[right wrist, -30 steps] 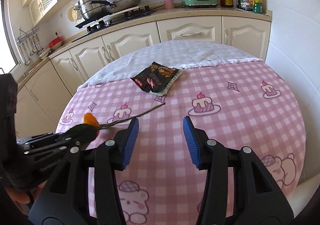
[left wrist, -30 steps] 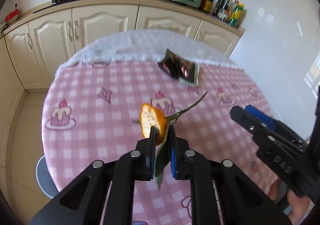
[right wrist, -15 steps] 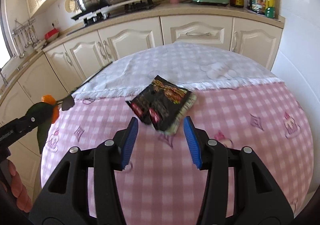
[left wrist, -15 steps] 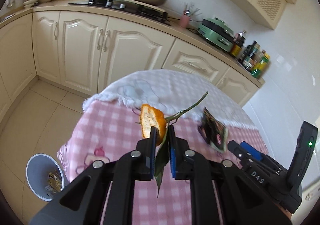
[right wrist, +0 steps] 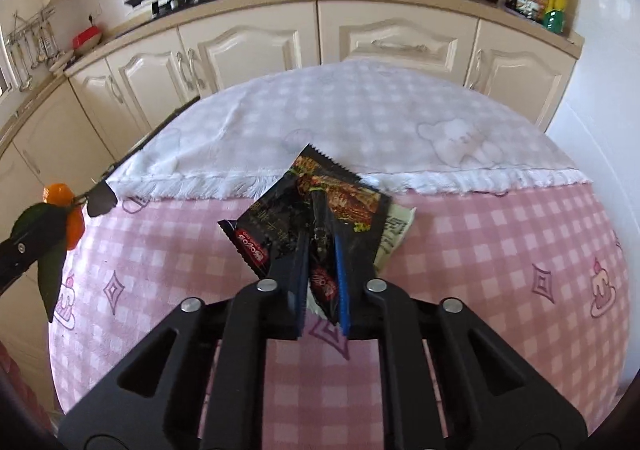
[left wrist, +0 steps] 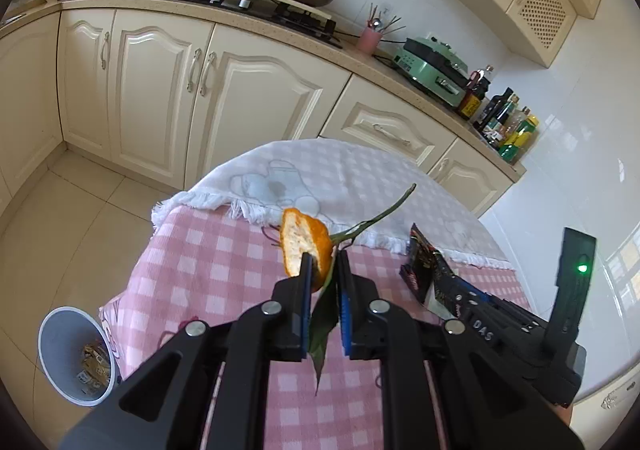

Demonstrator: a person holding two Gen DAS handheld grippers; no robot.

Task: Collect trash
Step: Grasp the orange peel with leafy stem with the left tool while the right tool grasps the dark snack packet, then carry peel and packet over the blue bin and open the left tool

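Observation:
My left gripper (left wrist: pixel 323 258) is shut on an orange peel (left wrist: pixel 306 246) with a green leaf (left wrist: pixel 322 326) and a long stem (left wrist: pixel 376 216), held above the left edge of the pink checked table (left wrist: pixel 208 250). The jaws of my right gripper (right wrist: pixel 322 242) are closing, their pads pinching a black snack wrapper (right wrist: pixel 348 202) that lies near the fringe of a white towel (right wrist: pixel 360 118). The wrapper's near corner stands up between the fingers. In the right wrist view the peel (right wrist: pixel 58 194) hangs at the far left.
A white bin (left wrist: pixel 76 356) with wrappers inside stands on the floor tiles, left of the table and below it. Cream cabinets (left wrist: pixel 160 90) with a counter, stove, pans and bottles run behind. A white tiled wall (left wrist: pixel 580 130) is on the right.
My right gripper went forward to the black wrapper and its jaws came together on it. The left gripper carried the peel leftward over the table's edge, and the bin came into sight.

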